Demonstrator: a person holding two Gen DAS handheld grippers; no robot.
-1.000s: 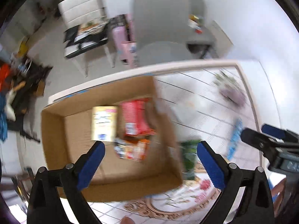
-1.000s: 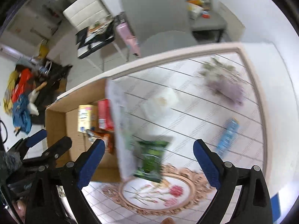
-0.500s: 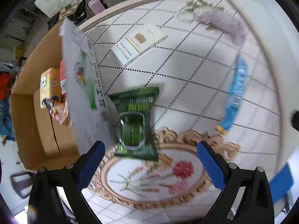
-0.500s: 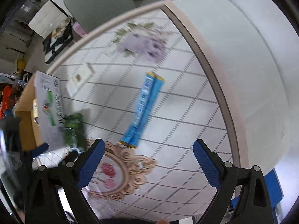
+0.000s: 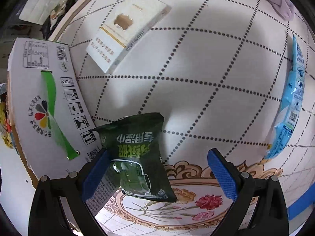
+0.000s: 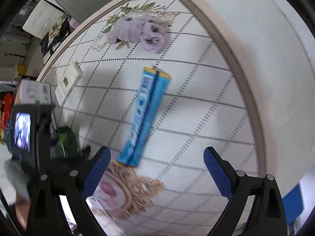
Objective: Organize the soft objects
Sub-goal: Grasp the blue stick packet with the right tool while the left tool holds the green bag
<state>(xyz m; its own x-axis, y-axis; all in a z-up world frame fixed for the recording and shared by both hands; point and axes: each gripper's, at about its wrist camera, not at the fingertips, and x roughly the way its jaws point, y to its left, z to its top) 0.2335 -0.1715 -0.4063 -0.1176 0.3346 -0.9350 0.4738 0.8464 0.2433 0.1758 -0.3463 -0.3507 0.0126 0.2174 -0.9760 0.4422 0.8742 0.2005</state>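
I'm lining up the spread, empty left gripper (image 5: 157, 169) on the dark green wipes pack (image 5: 137, 157), lower centre; right gripper (image 6: 155, 169) is hanging spread, empty. Next: closing squarely.

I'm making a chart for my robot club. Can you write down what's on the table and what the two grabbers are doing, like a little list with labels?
table cover: white tablecloth with dotted diamonds
left gripper: open, around the green packet
right gripper: open, empty, near the blue packet's lower end
white box: lying flat, apart from the packets
purple cloth: bunched up near the far table edge
cardboard box: at the left, its flap beside the green packet
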